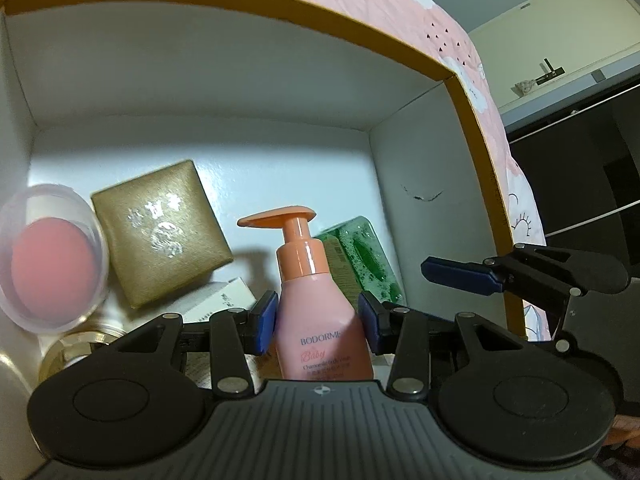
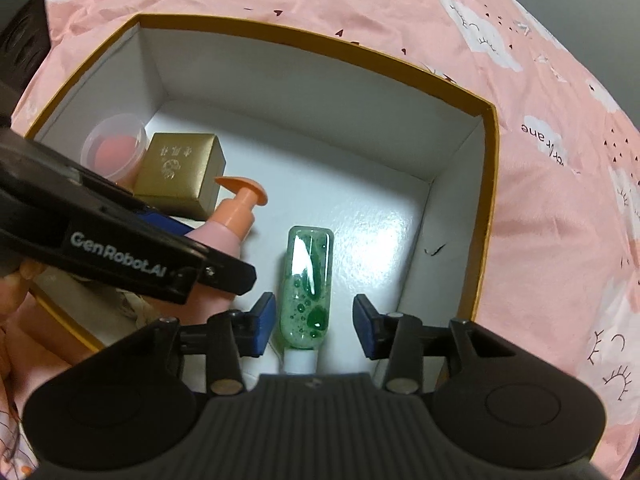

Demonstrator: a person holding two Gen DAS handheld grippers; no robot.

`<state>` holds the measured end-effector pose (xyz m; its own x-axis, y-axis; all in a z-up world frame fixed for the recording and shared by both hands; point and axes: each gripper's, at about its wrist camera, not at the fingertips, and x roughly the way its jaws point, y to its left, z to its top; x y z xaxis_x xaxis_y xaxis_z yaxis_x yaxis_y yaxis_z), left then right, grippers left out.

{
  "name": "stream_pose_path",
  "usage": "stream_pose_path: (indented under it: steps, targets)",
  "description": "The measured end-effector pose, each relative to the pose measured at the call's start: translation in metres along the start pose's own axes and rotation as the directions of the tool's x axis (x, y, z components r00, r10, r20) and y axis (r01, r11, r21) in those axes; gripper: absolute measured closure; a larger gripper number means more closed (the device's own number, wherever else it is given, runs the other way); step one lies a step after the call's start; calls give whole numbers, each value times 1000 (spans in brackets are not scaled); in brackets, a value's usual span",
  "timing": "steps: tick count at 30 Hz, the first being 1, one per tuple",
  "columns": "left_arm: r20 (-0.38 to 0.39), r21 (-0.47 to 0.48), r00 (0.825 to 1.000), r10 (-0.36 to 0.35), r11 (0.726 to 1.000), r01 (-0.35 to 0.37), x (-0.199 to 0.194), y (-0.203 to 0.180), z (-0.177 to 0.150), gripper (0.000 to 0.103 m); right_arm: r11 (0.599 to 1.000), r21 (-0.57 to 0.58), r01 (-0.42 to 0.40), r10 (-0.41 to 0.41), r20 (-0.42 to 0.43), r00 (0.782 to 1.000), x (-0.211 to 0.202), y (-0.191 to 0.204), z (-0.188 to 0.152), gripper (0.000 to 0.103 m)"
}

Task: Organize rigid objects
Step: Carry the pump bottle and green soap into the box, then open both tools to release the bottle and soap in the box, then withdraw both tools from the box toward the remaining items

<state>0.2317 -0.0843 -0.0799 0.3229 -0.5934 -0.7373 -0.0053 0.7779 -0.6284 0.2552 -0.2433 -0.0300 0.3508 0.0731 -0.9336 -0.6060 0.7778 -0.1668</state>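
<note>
Two claws work inside the white-lined box [image 2: 456,208] that sits on a pink patterned bedsheet [image 2: 540,80]. The left claw [image 1: 316,322] pinches the pink pump bottle [image 1: 320,320] at its body, pads pressed on either side, holding it upright near the box's middle. The right claw [image 2: 314,322] stands spread: the green gel bottle [image 2: 308,280] sits between its pads with a clear gap on both sides, so that bottle looks released on the box floor near the right wall. Already in the box, toward the left, are a gold box [image 2: 180,172] and a clear tub with a pink sponge [image 2: 114,150].

The step in hand looks like placing: the green bottle is down, the pump bottle not yet let go. Next, the right claw likely needs to back straight out without nudging the green bottle, and the left claw must settle the pump bottle on the floor before spreading, since a tall bottle could topple against its neighbours
</note>
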Motion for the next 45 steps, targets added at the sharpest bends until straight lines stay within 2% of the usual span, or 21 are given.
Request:
stream_pose_path:
  steps: [6, 11, 15, 19, 23, 25, 26, 30, 33, 38, 40, 45]
  targets:
    - [-25, -29, 1000, -10, 1000, 10, 3, 2, 1, 53, 1000, 1, 0, 0, 0, 1000, -1, 0, -1, 58]
    - [-32, -13, 999, 13, 1000, -13, 4, -3, 2, 45, 1000, -3, 9, -9, -2, 1000, 0, 1, -1, 57]
    - [-28, -36, 1000, -6, 999, 5, 4, -3, 3, 36, 1000, -5, 24, -24, -4, 1000, 0, 1, -1, 57]
    - [-10, -57, 1000, -24, 998, 23, -1, -1, 1, 33, 999, 11, 45, -45, 1, 999, -5, 0, -2, 49]
    - [29, -56, 999, -35, 998, 37, -14, -3, -1, 33, 999, 25, 40, -41, 17, 999, -11, -1, -3, 48]
    - [54, -57, 997, -54, 997, 57, -24, -2, -5, 33, 998, 24, 52, -53, 31, 998, -16, 2, -3, 34]
    - [68, -58, 996, -58, 996, 62, -29, -2, -6, 33, 998, 22, 64, -65, 45, 997, -19, 4, -3, 32]
    - [148, -10, 989, -19, 1000, 20, -53, -7, -12, 34, 996, 21, 91, -92, 101, 991, -34, 15, -2, 31]
    - [212, 43, 977, 6, 999, -15, -74, -15, -20, 34, 996, 41, 83, -89, 154, 984, -49, 26, -3, 27]
    - [287, 93, 958, 15, 995, -44, -107, -21, -35, 35, 996, 38, 83, -90, 254, 963, -69, 50, -8, 27]
    - [318, 116, 948, 29, 991, -69, -119, -22, -42, 35, 997, 40, 69, -77, 293, 953, -76, 60, -8, 26]
    - [364, 123, 931, 28, 989, -77, -150, -18, -58, 35, 998, 62, -3, -19, 357, 934, -88, 90, -13, 26]
